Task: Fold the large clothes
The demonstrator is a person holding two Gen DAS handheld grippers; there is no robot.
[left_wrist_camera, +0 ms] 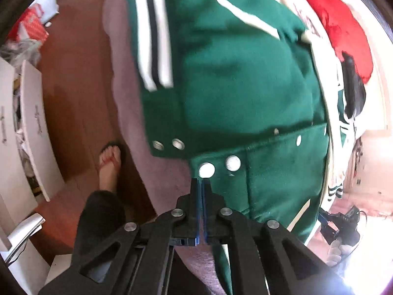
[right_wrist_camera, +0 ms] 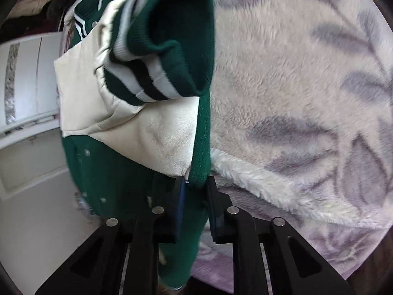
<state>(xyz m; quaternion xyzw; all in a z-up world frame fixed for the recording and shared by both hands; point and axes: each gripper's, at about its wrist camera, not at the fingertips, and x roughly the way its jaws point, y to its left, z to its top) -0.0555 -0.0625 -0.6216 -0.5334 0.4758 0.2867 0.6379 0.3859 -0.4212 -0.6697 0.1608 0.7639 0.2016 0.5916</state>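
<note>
green jacket [left_wrist_camera: 240, 78] on pale blanket [right_wrist_camera: 307, 86]

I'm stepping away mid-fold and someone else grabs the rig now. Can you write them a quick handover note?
Left hand-held gripper: shut on the green varsity jacket, pinching its snap-button edge by the silver snaps.
Right hand-held gripper: shut on the jacket's green side edge, next to the cream sleeve.
Where things are: the jacket lies on the fleece blanket; the striped cuff rests on the cream sleeve.
Done: a sleeve is folded in and both edges are gripped.
Left: likely carry the gripped edge over to fold the body, then smooth it.
</note>
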